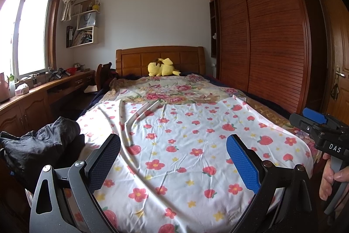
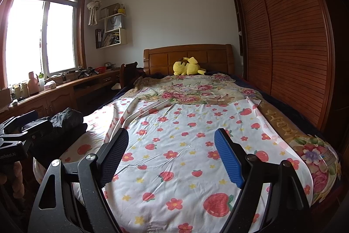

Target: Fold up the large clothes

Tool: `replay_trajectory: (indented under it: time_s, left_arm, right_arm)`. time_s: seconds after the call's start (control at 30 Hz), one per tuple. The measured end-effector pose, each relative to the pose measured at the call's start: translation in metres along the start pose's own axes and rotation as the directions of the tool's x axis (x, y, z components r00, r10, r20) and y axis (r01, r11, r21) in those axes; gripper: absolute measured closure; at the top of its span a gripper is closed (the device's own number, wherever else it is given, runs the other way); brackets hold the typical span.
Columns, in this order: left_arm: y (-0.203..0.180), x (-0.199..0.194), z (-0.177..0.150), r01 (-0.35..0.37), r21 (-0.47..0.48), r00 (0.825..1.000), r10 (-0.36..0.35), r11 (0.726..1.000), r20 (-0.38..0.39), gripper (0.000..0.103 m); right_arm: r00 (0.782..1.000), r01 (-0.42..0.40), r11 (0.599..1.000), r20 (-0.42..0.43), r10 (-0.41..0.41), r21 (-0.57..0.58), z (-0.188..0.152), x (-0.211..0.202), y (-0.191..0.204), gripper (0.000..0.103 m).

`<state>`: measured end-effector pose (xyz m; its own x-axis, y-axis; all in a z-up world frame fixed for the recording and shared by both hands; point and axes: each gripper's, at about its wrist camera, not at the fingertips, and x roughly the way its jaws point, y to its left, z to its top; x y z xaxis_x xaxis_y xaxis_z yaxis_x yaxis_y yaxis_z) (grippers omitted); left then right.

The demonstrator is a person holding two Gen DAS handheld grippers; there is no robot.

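White strawberry-print garment (image 1: 185,145) lies lengthwise, straps toward headboard (image 1: 160,56).

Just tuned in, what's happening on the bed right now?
A person holds both grippers over the foot of the bed. The left gripper and right gripper are open and empty. The strawberry-print garment lies spread flat, unfolded, on the floral quilt. A dark clothes pile sits at its left edge.

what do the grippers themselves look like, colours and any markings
Both match: the left gripper and the right gripper each have a black textured pad on one finger, a ribbed blue pad on the other, dark curved metal arms and silver screws. Seen from outside, the right one's black body reads DAS.
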<state>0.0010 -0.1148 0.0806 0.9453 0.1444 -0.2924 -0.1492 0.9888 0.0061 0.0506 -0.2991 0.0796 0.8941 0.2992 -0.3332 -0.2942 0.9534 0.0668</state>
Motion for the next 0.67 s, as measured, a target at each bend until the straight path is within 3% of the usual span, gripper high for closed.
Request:
replay_trajectory:
  time_s: [0.67]
  left_arm:
    - [0.0005,-0.0005,0.0008,0.006,-0.001,1.0,-0.006,1.0,-0.001,0.005]
  right_arm:
    - [1.0,0.0,1.0,0.001,0.0,-0.001,0.0,-0.001,-0.0011,0.021]
